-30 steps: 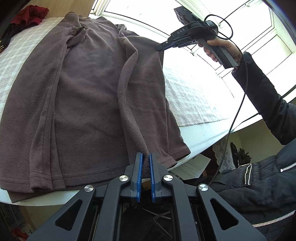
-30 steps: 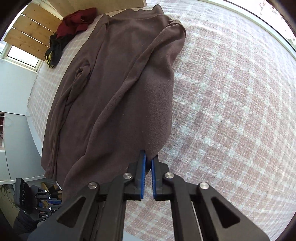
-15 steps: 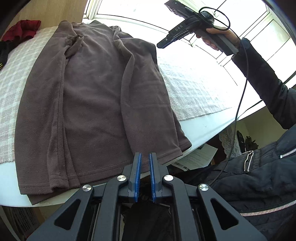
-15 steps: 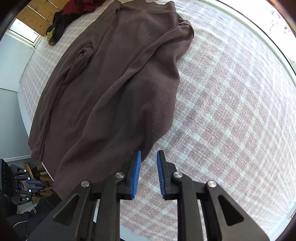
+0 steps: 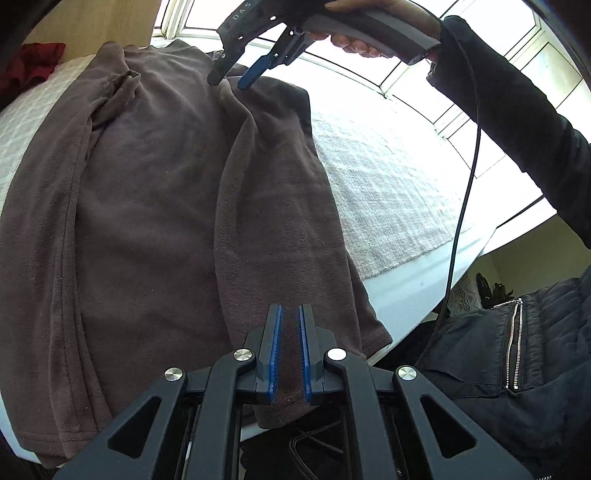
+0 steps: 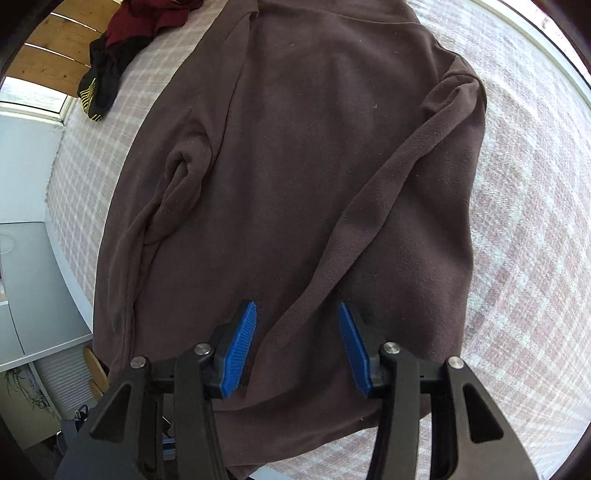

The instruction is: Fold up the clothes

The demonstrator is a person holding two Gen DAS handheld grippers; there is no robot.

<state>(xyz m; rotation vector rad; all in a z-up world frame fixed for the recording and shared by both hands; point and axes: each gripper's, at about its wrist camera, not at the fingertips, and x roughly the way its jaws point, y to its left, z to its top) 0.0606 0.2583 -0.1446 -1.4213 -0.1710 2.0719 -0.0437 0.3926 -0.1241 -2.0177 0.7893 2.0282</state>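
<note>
From the left wrist view, the left gripper sits at the bottom centre, pointing down and forward, its blue pads pinching the near hem of the brown fleece top, which lies spread across the checked cloth on the table. At the top of the frame the right gripper hangs over the far end of the top, tips down, held by a hand in a dark sleeve. From the right wrist view, the right gripper aims steeply down over the top, its jaws opening with a folded sleeve ridge running between them, the pads clear of the fabric. Red and black clothes lie at upper left
</note>
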